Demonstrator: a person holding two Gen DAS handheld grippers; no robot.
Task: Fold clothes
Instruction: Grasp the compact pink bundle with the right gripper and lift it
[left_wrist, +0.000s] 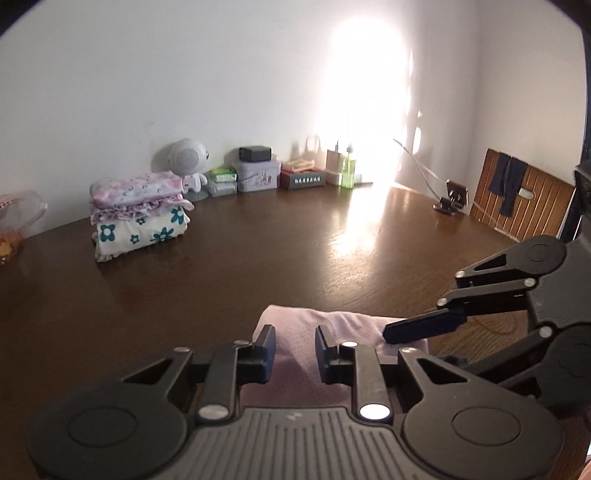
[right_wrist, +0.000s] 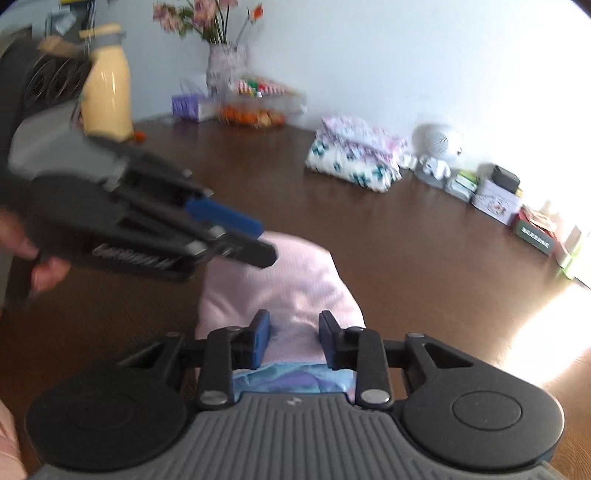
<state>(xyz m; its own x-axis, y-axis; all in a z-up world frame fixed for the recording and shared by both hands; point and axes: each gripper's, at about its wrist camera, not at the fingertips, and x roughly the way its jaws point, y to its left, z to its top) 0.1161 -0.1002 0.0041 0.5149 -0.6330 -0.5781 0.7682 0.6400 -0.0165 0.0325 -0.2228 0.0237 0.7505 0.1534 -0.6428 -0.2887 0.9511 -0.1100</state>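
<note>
A folded pink garment (right_wrist: 280, 291) lies on the brown table (left_wrist: 258, 251) near its front edge. The left gripper (left_wrist: 294, 345) and right gripper (right_wrist: 294, 334) both hover over it, jaws parted, clasping nothing. A stack of folded clothes (left_wrist: 138, 214) sits toward the far left edge.

Pale pink garment (right_wrist: 280, 284); dark brown table (left_wrist: 258, 251); floral folded stack (left_wrist: 140, 214)
</note>
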